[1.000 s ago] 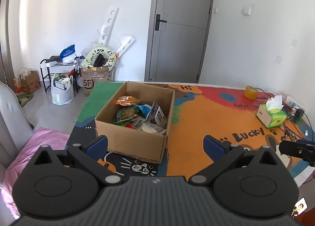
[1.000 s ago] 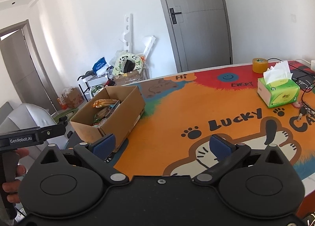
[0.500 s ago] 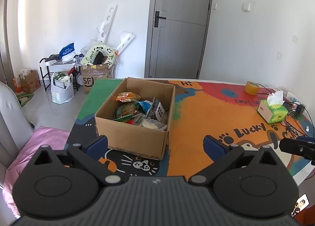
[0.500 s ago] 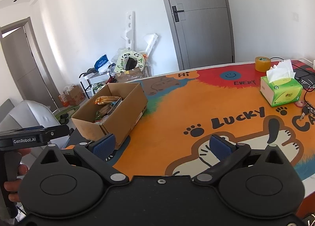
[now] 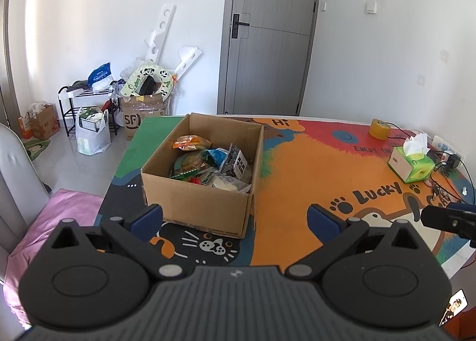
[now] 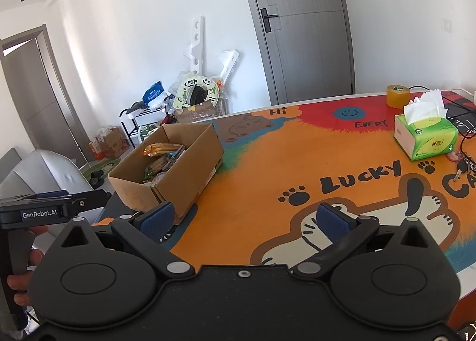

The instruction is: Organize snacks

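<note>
Two empty grippers point(image 5: 235, 217) point(image 6: 242, 219), spread fingers point(image 5: 322, 217)

A cardboard box point(image 5: 197, 192) sits on the table point(image 5: 297, 192) ahead of me toward its left edge, with snack packets point(image 5: 208, 162) piled inside it. Far to its right stands a tissue box point(image 5: 412, 164), and behind that a tape roll point(image 5: 379, 129). Beyond the table's far left corner, a shoe rack point(image 5: 73, 103) stands against the wall.
</note>
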The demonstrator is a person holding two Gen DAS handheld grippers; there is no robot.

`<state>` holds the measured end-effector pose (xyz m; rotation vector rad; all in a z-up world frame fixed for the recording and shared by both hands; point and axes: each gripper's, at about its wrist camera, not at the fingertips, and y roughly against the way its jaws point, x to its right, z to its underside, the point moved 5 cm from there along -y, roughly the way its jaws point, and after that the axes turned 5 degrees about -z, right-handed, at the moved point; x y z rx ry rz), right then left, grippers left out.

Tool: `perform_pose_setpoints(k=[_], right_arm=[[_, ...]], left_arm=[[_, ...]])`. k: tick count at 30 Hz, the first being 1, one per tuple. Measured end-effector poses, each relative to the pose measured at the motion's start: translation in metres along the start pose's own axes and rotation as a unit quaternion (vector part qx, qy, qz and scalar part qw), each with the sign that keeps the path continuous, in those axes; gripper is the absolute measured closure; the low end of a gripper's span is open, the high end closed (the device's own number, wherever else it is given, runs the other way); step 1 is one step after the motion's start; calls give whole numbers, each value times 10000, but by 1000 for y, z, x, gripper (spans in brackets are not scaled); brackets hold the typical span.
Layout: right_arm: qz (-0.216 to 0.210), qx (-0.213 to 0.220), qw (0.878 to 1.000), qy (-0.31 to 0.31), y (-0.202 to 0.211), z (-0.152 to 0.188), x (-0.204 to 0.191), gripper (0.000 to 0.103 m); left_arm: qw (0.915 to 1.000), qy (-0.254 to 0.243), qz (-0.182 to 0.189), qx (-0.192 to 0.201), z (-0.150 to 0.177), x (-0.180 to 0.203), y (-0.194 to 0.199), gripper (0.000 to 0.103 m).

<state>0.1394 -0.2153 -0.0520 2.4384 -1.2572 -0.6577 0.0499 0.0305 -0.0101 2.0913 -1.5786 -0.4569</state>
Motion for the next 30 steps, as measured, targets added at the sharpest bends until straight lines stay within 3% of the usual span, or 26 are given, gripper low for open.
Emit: perform_pose_setpoints(k=[30], right_arm=[[18,-112,9999,-1,-7,4,0,0]], left_arm=[[9998,-11,151,-102,5,8,-7,0]])
